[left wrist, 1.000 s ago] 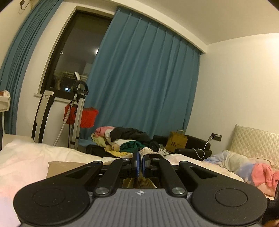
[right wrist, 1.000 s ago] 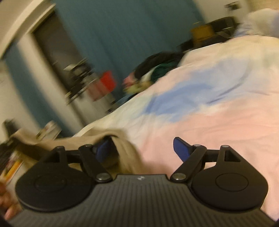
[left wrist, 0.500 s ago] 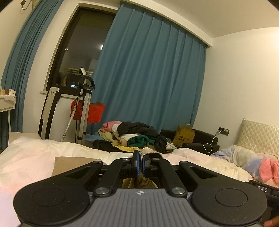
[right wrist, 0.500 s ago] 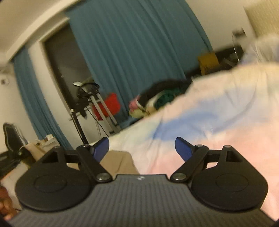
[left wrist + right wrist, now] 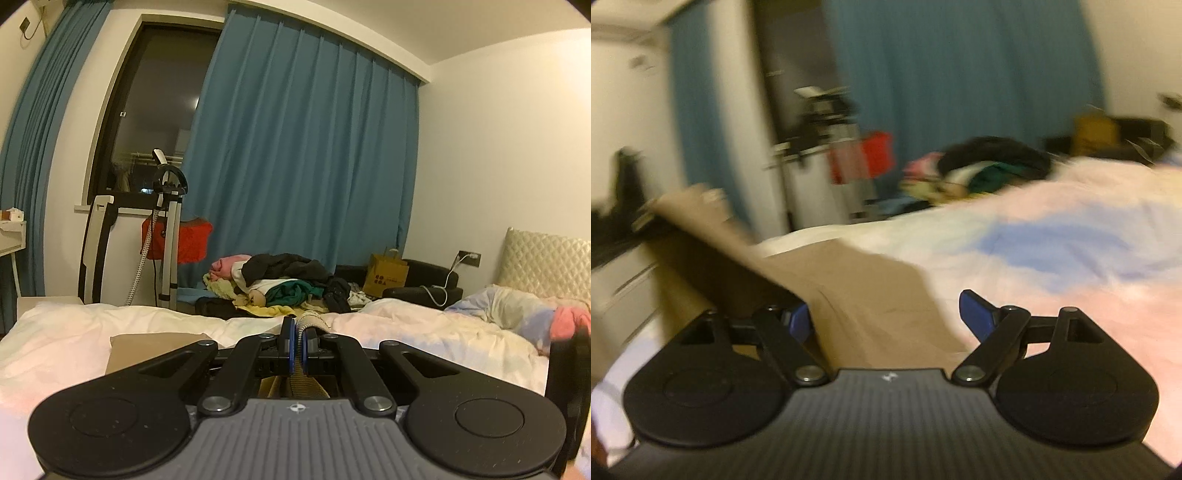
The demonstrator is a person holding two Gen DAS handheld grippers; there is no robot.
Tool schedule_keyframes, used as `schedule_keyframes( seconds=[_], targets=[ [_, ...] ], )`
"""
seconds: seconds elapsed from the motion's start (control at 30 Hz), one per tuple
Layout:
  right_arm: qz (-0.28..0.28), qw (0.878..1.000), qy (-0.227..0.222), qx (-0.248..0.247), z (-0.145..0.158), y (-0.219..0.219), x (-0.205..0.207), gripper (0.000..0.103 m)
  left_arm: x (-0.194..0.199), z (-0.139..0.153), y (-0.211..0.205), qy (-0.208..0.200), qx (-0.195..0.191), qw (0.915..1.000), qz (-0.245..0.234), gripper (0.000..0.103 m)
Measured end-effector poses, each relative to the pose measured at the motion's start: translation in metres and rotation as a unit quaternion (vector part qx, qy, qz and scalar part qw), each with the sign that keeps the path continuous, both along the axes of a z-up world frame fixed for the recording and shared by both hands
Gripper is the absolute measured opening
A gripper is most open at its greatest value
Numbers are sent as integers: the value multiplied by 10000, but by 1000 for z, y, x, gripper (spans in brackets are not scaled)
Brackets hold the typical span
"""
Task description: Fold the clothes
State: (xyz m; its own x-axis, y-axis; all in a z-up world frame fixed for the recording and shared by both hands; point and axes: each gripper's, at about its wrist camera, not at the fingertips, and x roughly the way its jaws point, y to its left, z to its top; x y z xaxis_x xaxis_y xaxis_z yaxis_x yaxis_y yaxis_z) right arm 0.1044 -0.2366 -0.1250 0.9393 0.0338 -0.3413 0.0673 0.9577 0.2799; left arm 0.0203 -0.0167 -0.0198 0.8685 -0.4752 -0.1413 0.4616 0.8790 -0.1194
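My left gripper (image 5: 296,341) is shut on a fold of a tan garment (image 5: 309,320), whose ribbed edge sticks out past the blue pads; more of the garment (image 5: 147,347) lies on the bed to the left. In the blurred right wrist view my right gripper (image 5: 890,317) is open, with the tan garment (image 5: 864,295) lying between its blue fingers (image 5: 975,314) and stretching up to the left. The cloth touches the left finger; the jaws do not close on it.
A bed with a white, pink and blue duvet (image 5: 424,332) fills the foreground. A pile of clothes (image 5: 284,280) lies beyond it, by a blue curtain (image 5: 303,166). A garment steamer stand (image 5: 168,236) and a paper bag (image 5: 388,275) stand near the window.
My right gripper has swung over the tan garment, which now lies between its open fingers. My left gripper stays shut on the cloth and has tilted slightly upward.
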Motion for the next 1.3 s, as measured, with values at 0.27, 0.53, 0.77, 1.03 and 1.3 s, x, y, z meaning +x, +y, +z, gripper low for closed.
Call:
schedule_keyframes(
  seconds=[0.27, 0.53, 0.77, 1.03, 1.3],
  targets=[
    [-306, 9800, 1706, 979, -14, -79, 18, 85, -8, 4, -8, -149, -207, 9997, -58, 4],
    [-397, 9810, 1894, 107, 36, -94, -13, 86, -8, 20, 18, -136, -892, 9959, 7, 3],
    [-389, 9788, 2012, 26, 17, -64, -3, 86, -14, 26, 29, -247, -621, 9977, -54, 4],
    [-1090, 9811, 1588, 158, -21, -54, -10, 85, -2, 4, 36, 556, 143, 9976, 378, 5],
    [-1235, 9873, 964, 274, -10, -68, -29, 85, 36, -32, 19, 1590, 1064, 9803, 493, 40]
  ],
)
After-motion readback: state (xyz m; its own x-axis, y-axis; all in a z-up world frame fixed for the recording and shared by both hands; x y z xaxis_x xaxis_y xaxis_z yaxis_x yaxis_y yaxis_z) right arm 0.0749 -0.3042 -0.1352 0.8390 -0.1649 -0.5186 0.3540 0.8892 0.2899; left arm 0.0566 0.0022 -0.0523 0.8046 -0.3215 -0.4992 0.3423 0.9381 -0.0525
